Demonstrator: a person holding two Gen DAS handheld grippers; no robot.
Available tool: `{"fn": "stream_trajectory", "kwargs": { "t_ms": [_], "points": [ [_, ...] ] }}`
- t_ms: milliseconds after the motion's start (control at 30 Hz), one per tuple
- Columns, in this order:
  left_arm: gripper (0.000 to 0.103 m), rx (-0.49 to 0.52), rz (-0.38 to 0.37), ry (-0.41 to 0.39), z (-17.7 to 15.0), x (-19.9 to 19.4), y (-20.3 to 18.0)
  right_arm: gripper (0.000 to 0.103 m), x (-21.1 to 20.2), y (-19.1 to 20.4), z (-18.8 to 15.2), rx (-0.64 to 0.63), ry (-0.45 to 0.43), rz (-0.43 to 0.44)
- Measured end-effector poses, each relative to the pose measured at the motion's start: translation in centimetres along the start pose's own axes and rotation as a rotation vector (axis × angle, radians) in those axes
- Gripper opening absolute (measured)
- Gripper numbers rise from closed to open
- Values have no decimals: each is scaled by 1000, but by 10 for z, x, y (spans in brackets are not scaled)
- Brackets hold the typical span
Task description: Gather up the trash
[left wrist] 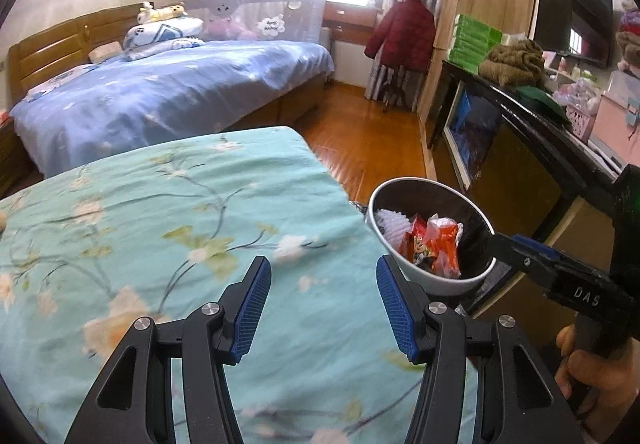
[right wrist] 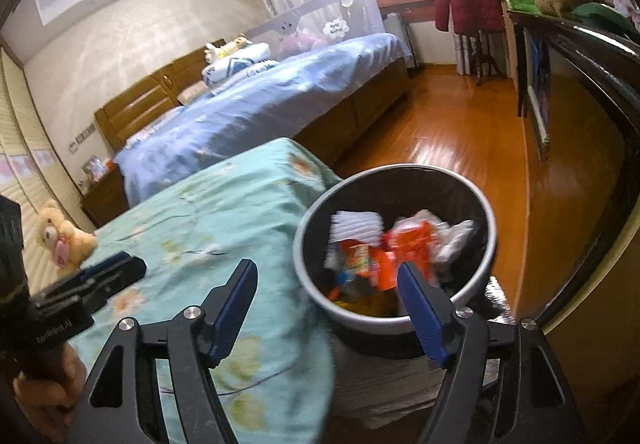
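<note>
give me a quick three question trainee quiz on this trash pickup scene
1. True or false: the left hand-held gripper holds a wrapper.
2. What lies in the trash bin? A) orange snack wrappers and white paper B) shoes C) nothing
3. What toy sits at the far edge of the green floral bedspread in the right wrist view?

Key:
1. False; both the left and the right hand-held gripper are open and empty.
2. A
3. A teddy bear.
</note>
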State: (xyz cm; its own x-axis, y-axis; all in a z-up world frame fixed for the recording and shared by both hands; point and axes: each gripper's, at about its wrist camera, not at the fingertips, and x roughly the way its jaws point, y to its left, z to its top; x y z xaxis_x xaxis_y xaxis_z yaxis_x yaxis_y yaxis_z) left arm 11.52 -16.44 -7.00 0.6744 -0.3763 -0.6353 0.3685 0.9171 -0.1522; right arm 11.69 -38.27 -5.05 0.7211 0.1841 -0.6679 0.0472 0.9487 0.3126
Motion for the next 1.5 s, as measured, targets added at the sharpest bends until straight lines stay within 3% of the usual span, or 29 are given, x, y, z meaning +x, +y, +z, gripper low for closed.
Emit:
{"fn": "stream_trajectory", "kwargs": {
  "t_ms": [167, 267, 300, 367, 433, 533, 833, 1067, 1500],
  "points": [
    [55, -34, 8, -81, -3, -46, 10, 81, -36, 28, 19, -29, -105, 36],
    [61, -37, 24, -170, 3, -83, 14, 98, -68, 46, 37, -47, -206, 49],
    [66, -36, 33, -203, 4, -96, 13, 103, -76, 51, 41, -52, -234, 48],
    [80, -29, 69, -284, 3, -124, 11, 103, -96, 64, 50, -75, -308, 48],
    [102, -23, 127, -347, -3, -142, 8, 103, -105, 72, 51, -100, -349, 39],
    [102, -8, 203, -417, -20, -157, 2, 103, -104, 82, 43, -133, -382, 3],
    [102, -6, 284, -398, -60, -138, -11, 103, -56, 83, 4, -171, -327, -55],
    [102, 9, 321, -391, -55, -125, -27, 103, -47, 79, -5, -176, -316, -76],
    [102, -8, 325, -363, -46, -118, -18, 103, -43, 75, -9, -169, -302, -78]
  ]
}}
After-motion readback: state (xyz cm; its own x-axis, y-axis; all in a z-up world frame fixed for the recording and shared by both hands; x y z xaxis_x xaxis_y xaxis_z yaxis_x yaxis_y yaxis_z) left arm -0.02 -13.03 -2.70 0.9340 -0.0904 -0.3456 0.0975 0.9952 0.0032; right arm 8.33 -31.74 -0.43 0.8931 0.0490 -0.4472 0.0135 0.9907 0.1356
